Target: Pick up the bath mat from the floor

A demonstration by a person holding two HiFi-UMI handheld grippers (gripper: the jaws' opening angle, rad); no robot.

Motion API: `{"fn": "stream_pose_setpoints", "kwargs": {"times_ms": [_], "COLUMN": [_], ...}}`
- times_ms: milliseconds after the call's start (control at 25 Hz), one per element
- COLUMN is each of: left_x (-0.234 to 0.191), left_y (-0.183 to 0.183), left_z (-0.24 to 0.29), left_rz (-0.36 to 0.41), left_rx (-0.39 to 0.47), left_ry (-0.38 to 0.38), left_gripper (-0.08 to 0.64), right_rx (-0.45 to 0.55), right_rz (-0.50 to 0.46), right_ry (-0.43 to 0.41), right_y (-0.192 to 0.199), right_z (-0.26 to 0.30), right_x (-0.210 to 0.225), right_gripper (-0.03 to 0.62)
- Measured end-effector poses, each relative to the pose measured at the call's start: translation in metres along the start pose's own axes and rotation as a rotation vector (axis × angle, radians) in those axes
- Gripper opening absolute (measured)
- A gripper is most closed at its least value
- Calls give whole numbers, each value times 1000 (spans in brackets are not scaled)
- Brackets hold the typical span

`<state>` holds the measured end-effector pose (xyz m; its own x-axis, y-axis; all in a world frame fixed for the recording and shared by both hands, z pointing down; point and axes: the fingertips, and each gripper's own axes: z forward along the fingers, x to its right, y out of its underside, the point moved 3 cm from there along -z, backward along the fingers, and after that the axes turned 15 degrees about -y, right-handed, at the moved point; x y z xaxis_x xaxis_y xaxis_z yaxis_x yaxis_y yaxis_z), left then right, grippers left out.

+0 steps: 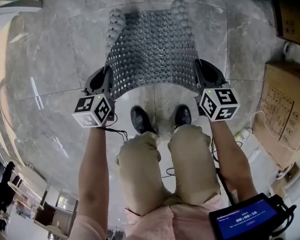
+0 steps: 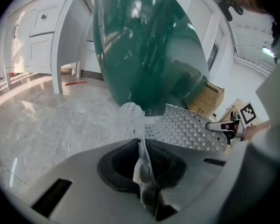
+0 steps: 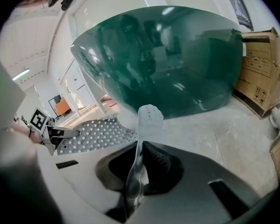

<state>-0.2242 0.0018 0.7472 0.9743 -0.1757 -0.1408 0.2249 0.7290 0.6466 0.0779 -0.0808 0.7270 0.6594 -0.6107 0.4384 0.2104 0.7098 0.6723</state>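
At the near edge of the bath mat [image 1: 152,49]: left hand-held gripper [image 1: 106,82] is pinched shut on the mat's left corner, and right hand-held gripper [image 1: 202,77] is pinched shut on the right corner. In each gripper view a thin flap of mat runs up between the pressed jaws. The near edge is off the grey marble floor [image 1: 50,74], spanning gripper to gripper. The mat slopes away from the person; I can't tell if the far end touches the floor. Black shoes [image 1: 141,120] sit just below the near edge. Cardboard boxes [image 1: 285,114] stand at right, well apart.
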Motion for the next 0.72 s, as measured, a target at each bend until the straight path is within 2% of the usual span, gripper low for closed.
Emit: {"fn": "stream_pose_setpoints", "kwargs": {"times_ms": [200, 720], "left_x": [15, 46], "left_y": [-31, -49], "left_z": [-20, -30], "left_rz": [11, -5], "left_rx": [22, 27], "left_ry": [33, 93], "left_gripper": [40, 41], "right_rx": [15, 24], "right_rz": [-5, -19], "right_ry": [-32, -132], "right_y": [-28, -53], "right_z": [-5, 15], "right_x": [-25, -64], "right_gripper": [32, 32]}}
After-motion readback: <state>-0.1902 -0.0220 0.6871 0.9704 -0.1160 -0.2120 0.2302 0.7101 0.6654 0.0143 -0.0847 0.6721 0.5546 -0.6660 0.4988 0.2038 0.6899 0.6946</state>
